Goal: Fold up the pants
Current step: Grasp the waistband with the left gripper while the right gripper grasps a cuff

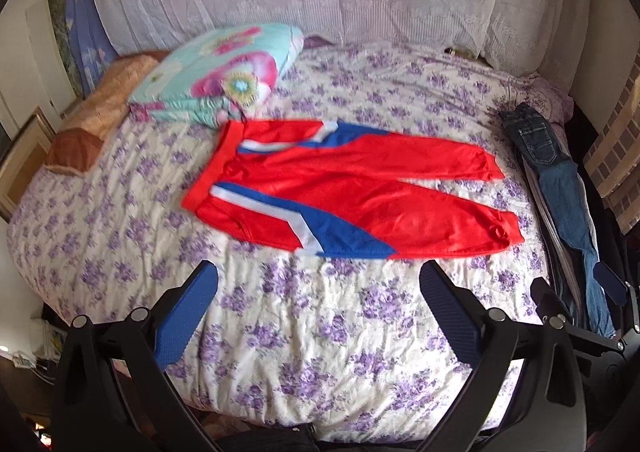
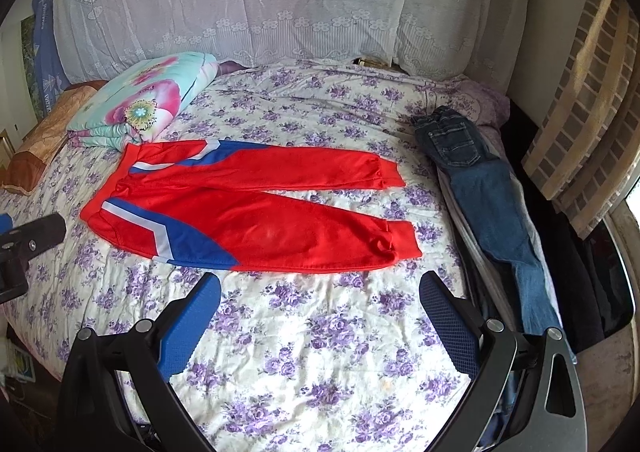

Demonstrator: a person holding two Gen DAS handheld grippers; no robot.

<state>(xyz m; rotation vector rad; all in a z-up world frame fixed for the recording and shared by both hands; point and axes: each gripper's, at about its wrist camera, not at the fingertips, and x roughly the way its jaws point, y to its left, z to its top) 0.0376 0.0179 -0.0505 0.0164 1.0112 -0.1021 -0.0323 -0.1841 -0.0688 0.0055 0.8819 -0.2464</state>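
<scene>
Red pants [image 1: 340, 188] with blue and white side stripes lie flat on the flowered bed sheet [image 1: 320, 332], waistband to the left, both legs spread to the right. They also show in the right wrist view [image 2: 256, 208]. My left gripper [image 1: 320, 276] is open and empty, hovering short of the pants' near edge. My right gripper [image 2: 320, 284] is open and empty, also just short of the near leg. The right gripper shows at the right edge of the left wrist view [image 1: 580, 292]. The left gripper shows at the left edge of the right wrist view [image 2: 28, 236].
A folded flowered quilt [image 1: 216, 76] lies behind the waistband, with an orange pillow [image 1: 100, 120] to its left. Blue jeans [image 2: 480, 180] lie on a pile of clothes along the bed's right edge. A lace-covered headboard [image 2: 280, 0] stands at the back.
</scene>
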